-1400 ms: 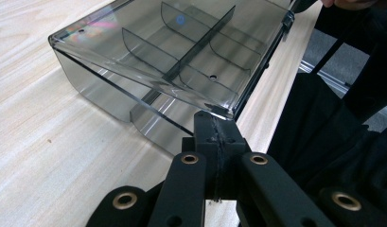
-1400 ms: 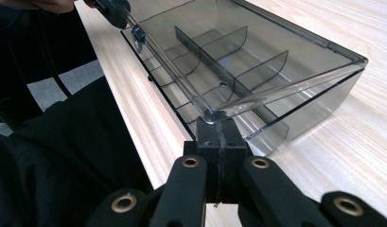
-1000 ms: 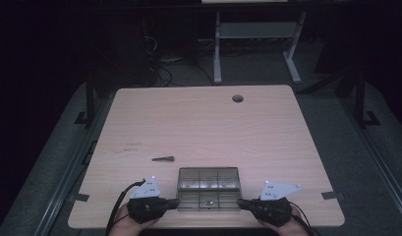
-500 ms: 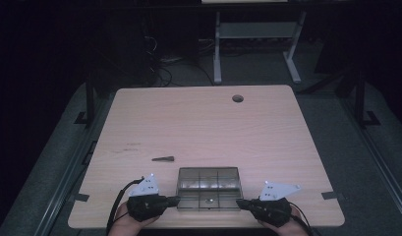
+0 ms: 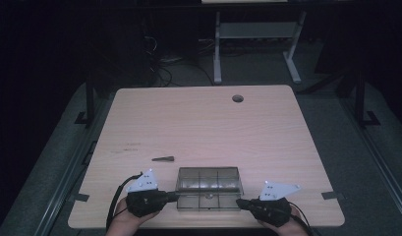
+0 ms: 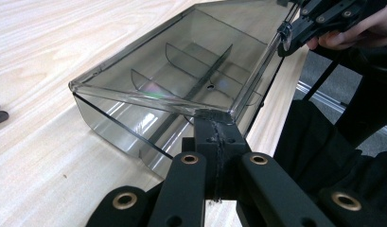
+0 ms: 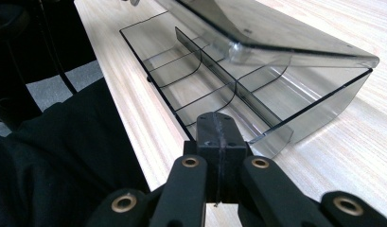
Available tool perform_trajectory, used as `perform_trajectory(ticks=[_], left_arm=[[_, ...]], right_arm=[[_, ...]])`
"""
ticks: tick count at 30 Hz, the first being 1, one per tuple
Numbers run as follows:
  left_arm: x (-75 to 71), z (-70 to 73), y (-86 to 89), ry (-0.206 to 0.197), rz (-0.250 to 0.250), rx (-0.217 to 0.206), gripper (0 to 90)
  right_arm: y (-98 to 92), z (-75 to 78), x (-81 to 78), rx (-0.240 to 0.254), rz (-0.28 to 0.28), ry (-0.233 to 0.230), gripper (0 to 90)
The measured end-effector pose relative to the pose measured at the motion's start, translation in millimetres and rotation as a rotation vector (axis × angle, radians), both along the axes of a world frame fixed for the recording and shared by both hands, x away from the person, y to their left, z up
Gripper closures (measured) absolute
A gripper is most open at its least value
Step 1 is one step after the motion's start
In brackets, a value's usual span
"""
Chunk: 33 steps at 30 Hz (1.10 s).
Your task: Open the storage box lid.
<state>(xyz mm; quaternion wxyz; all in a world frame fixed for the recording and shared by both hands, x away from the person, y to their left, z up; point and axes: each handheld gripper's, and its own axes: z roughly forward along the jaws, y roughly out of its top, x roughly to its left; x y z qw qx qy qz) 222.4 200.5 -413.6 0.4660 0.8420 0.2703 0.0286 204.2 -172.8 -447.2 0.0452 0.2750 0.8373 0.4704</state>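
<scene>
Almost nothing has moved since the earlier frames: the left gripper (image 5: 175, 196) has edged slightly, while the right gripper (image 5: 239, 202) and the box (image 5: 208, 188) sit where they were. The box lies at the near edge of the table (image 5: 203, 128), midway between the two hands, with its long axis running left to right across the table, parallel to that near edge. It is a smoky, see-through plastic organiser, shallow and rectangular, split by thin dividers into two rows of compartments, all of them empty as far as can be seen. Its lid (image 7: 276, 35) stands partly raised, tilted over the tray, hinged along the far long side so that it opens toward the person. Each gripper meets one short end of the box at a near corner; in the left gripper view (image 6: 215, 118) and the right gripper view (image 7: 218, 124) the fingers are pressed together with nothing between them, tips touching the box's corner. A small dark wedge-shaped piece (image 5: 163, 159) lies on the table just beyond the left gripper, apart from the box.
</scene>
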Motion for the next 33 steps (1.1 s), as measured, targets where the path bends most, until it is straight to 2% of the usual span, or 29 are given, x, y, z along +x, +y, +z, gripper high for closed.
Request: perform_trajectory(ticks=[8, 25, 33], left_arm=[[5.2, 7.0, -1.1, -0.016, 0.005, -0.015, 89.9], [18.1, 17.7, -3.8, -0.011, 0.03, -0.049, 89.9], [23.5, 21.2, -5.3, -0.027, 0.018, -0.047, 89.9]], right_arm=[[0.1, -0.2, 0.5, 0.001, 0.002, 0.0, 89.9], [0.2, -0.4, 0.8, 0.0, 0.006, -0.006, 89.9], [0.0, -0.4, 0.9, 0.002, 0.006, -0.002, 89.8]])
